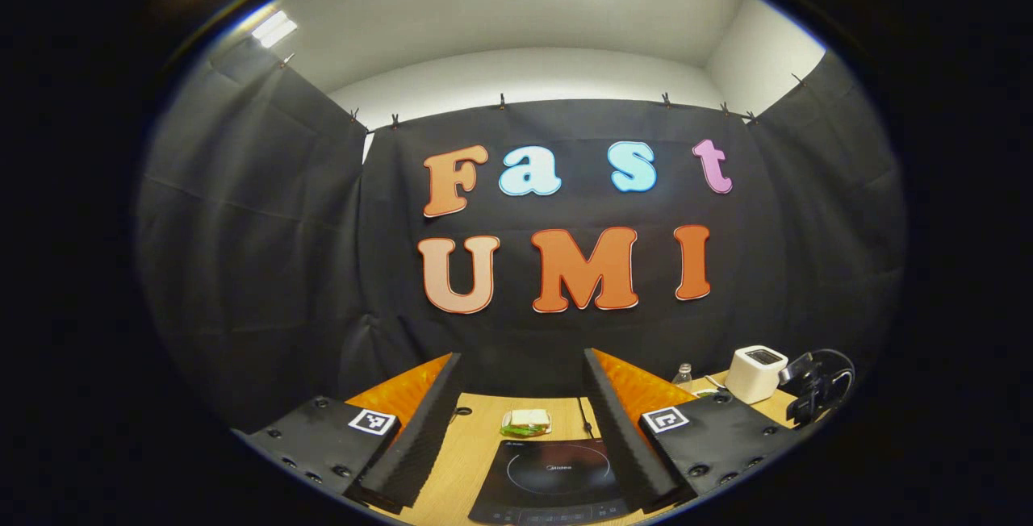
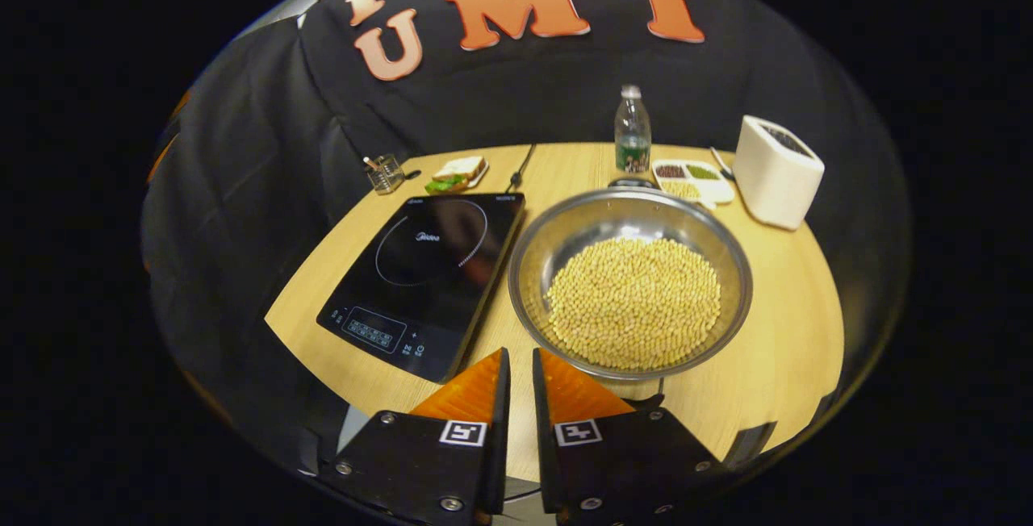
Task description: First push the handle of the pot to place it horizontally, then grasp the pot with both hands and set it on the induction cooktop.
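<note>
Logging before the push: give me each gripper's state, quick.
Left gripper: tongs open, holding nothing, above the induction cooktop.
Right gripper: tongs nearly shut, holding nothing, near the pot.

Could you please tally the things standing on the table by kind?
Cooktop: 1
Pot of beans: 1
Water bottle: 1
Sandwich: 1
Divided snack tray: 1
White box: 1
Small glass jar: 1
Total: 7
</note>
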Available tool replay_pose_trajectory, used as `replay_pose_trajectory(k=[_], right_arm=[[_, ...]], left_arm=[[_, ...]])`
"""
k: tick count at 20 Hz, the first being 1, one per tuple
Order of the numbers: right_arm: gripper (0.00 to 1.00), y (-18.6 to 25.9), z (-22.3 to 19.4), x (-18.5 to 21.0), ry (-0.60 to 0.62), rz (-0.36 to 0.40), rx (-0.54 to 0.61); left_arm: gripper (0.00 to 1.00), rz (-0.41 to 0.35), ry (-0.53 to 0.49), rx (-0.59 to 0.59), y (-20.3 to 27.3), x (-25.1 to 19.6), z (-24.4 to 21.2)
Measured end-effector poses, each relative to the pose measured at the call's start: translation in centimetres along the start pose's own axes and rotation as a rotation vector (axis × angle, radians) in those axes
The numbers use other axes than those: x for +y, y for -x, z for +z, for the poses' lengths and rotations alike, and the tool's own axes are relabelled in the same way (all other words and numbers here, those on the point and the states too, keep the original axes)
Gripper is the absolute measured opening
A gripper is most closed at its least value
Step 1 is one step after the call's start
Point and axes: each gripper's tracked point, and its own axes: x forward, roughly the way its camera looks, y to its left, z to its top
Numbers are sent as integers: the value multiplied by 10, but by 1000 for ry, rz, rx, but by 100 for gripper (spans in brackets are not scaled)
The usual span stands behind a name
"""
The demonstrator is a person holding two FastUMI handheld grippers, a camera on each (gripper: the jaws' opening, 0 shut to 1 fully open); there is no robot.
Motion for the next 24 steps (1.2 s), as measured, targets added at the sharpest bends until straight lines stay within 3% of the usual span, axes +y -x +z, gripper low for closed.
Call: replay_pose_trajectory(k=[4,8,13,18,24], right_arm=[[6,-25,-18,3,-118,44,129],[0,-47,-29,3,-127,33,202],[0,-61,-45,-14,-158,-32,264],[0,-64,-49,-23,-213,-17,285],[0,-54,-49,-79,-237,-104,272]], left_arm=[[94,3,9,30,-6,3,-13],[93,-1,19,68,-13,6,-25],[97,4,6,83,-23,3,-33],[97,-33,0,96,-33,-17,-40],[97,-54,4,109,-44,-26,-46]])
